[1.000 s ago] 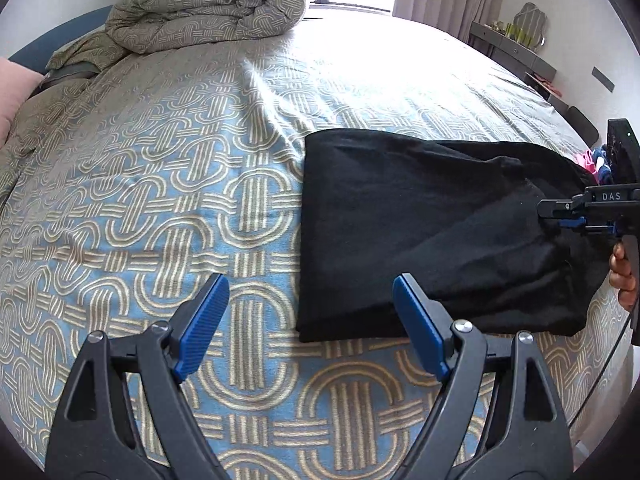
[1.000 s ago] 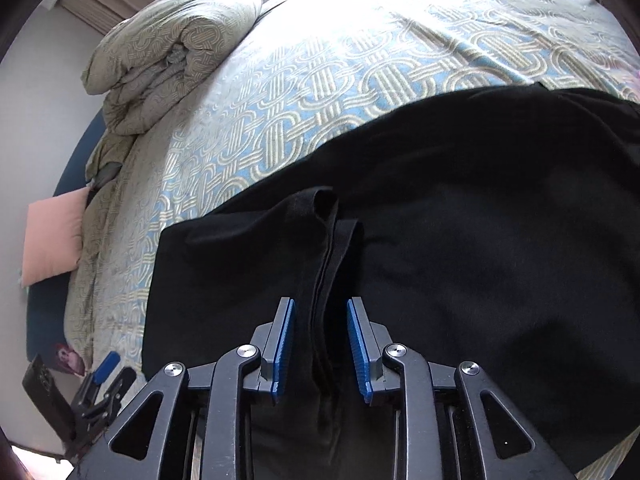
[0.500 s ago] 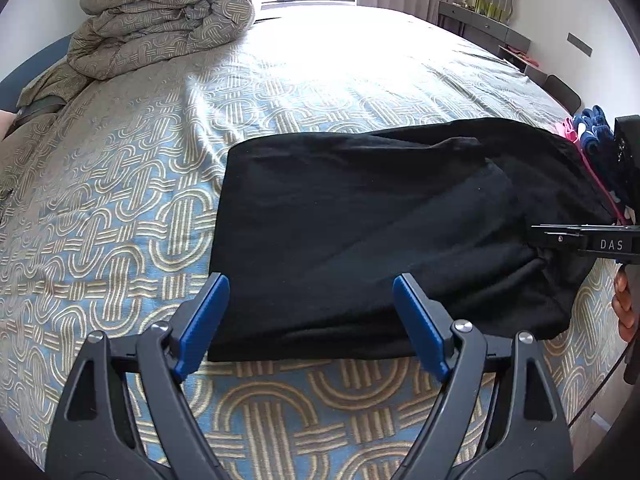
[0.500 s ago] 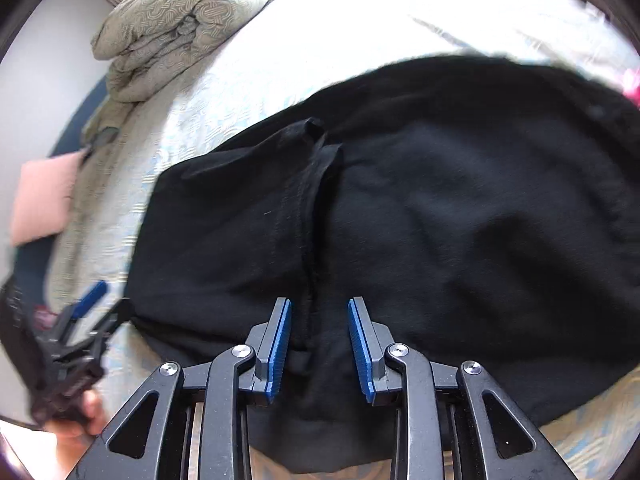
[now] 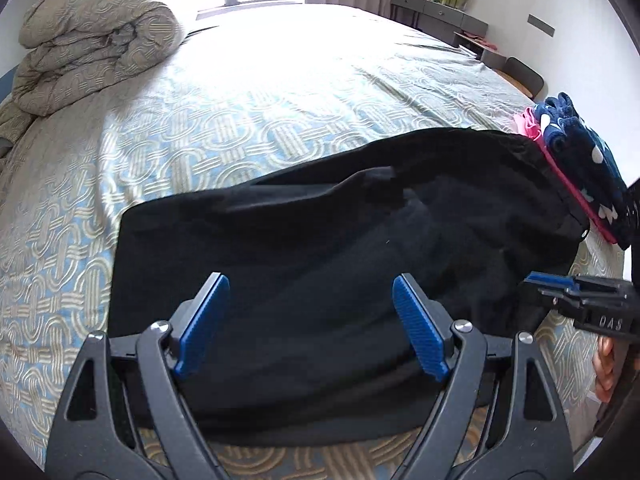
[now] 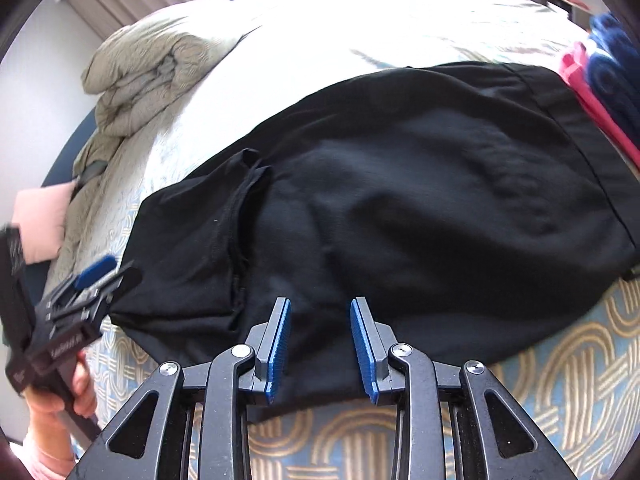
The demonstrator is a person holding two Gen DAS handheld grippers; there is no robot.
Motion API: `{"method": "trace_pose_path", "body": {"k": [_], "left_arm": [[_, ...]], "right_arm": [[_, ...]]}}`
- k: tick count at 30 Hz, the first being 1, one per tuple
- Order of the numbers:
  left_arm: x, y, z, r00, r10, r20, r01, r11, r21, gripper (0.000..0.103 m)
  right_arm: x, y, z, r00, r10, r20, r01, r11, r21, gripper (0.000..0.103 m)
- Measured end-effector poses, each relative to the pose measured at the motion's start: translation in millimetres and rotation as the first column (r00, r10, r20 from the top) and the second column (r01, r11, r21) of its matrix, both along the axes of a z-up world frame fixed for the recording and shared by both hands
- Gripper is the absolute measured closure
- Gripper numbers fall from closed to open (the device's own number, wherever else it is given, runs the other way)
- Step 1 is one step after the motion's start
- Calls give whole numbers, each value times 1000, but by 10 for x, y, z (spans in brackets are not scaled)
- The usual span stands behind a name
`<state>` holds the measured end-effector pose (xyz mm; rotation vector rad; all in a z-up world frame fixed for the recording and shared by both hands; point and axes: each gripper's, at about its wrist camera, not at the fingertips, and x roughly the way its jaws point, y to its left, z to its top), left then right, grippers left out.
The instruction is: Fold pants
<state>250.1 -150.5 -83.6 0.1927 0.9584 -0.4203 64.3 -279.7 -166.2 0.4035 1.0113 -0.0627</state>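
Both tools are hovering over black pants point(image 5: 320, 264) lying folded across the patterned bed point(image 5: 248, 128), beside a pink and navy clothes pile point(image 5: 580, 168). Left tool point(image 5: 308, 320) is standing wide, jaws closing a little, nothing gripped, fabric only below it. Right tool point(image 6: 320, 336) is sitting narrow, jaws opening, cloth between the blue pads but not pinched. Step prob. between folds: pants halved, tools regrouping at near edge. Next move needs both tools pinching the near hem, w/ even lift, then carrying it across.

Black fingers point(image 5: 204, 322), ribbed blue pads
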Motion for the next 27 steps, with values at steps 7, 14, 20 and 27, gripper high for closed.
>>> {"method": "trace_pose_path", "body": {"k": [7,14,20,27], "left_arm": [[409,-672,-130,993,-91,-69,87,994,-63,56],[456,-981,-441,995,-96,-39,98,994,55,59],[71,-950,-137,972,-209,-108,198,975,-100,59],[-159,-1069,-268,954,-255,-155,250,967,-54,59]], "right_arm": [[-225,-205,-44,999,-42,20,41,997,59,71],[-334,-276,-92,998,-51,39,47,993,108,71],[-397,-313,-86,997,-47,60,39,992,122,71],[-488,-319,-67,997,-56,54,49,992,116,71]]}}
